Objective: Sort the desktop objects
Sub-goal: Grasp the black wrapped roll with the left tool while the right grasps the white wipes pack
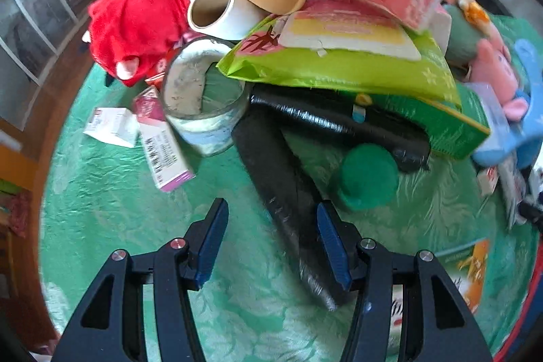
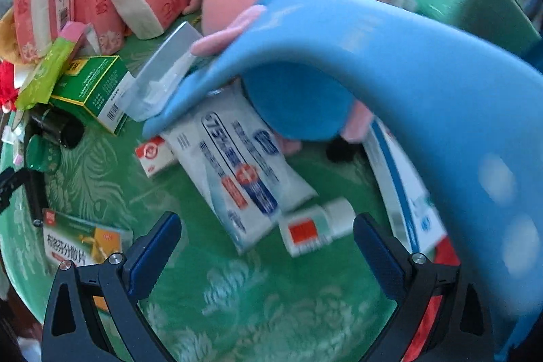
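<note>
Grippers both empty. Your left gripper (image 1: 269,241) is part open, pads either side of black roll (image 1: 288,192) on green cloth (image 1: 112,192), likely lining up a grab. Right gripper (image 2: 268,246) is wide open above small white bottle (image 2: 315,229), beside wipes pack (image 2: 237,172).

My left gripper (image 1: 269,234) hangs open over the green-clothed counter (image 1: 112,202), a black roll (image 1: 288,192) lying partly between its fingers. Beyond the roll stands a glass jar (image 1: 203,97); beside the roll, a green cap (image 1: 368,180).
</note>
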Motion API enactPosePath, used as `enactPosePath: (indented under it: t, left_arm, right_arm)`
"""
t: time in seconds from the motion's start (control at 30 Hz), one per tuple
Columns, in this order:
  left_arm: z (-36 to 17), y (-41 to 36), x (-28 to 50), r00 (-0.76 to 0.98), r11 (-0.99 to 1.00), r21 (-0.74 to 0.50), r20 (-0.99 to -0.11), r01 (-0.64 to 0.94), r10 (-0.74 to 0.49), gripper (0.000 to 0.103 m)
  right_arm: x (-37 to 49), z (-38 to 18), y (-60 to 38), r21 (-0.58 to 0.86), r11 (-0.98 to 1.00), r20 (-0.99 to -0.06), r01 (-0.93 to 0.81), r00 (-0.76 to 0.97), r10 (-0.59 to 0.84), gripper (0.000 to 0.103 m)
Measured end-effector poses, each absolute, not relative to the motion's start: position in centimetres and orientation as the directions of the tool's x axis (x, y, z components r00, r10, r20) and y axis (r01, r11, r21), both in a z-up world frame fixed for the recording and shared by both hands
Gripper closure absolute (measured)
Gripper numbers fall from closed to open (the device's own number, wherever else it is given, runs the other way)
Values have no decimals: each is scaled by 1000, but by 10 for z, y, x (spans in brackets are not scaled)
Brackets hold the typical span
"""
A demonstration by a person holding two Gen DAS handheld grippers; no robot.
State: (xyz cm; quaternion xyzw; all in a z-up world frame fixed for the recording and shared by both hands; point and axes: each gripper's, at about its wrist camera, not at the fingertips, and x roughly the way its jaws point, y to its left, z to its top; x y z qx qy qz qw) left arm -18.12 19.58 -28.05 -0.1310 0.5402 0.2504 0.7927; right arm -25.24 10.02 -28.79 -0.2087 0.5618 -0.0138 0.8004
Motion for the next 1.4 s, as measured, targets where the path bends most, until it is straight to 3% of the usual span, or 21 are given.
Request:
enactPosePath:
  t: [0.17, 0.4, 0.6, 0.63, 0.67, 0.73, 0.83, 1.13, 1.4]
  left_arm:
    - [-299, 198, -171, 266, 838, 8, -947, -545, 182, 49]
    - [-311, 186, -173, 263, 858, 58, -939, -510, 220, 49]
    - [-308, 185, -181, 272, 874, 52, -940, -483, 206, 59]
    - [-307, 183, -184, 270, 876, 58, -940, -478, 210, 61]
    - [-306, 181, -186, 265, 878, 68, -940, -474, 216, 64]
    - [-303, 176, -192, 258, 880, 87, -939, -467, 229, 66]
    - [-297, 167, -204, 262, 889, 79, -940, -452, 217, 67]
    - [-237, 118, -237, 353, 912, 126, -894, -391, 275, 68]
    - [-182, 55, -253, 455, 957, 94, -864, -274, 216, 68]
  right_arm:
    - [-238, -307, 111, -372, 895, -894, -246, 354, -275, 0]
    - [-219, -328, 112, -377, 896, -897, -236, 334, -290, 0]
    - [-216, -325, 108, -333, 924, -909, -189, 324, -261, 1]
    - [-219, -324, 107, -330, 928, -910, -171, 321, -264, 11]
    - [-221, -320, 106, -325, 941, -912, 98, 232, -339, 18]
    - [-229, -314, 110, -316, 943, -914, 105, 233, -332, 34]
    - [-244, -310, 119, -305, 947, -924, 96, 212, -319, 40]
    - [-296, -271, 166, -264, 959, -925, 108, 254, -283, 41]
    - [-335, -218, 189, -242, 956, -912, 166, 298, -282, 41]
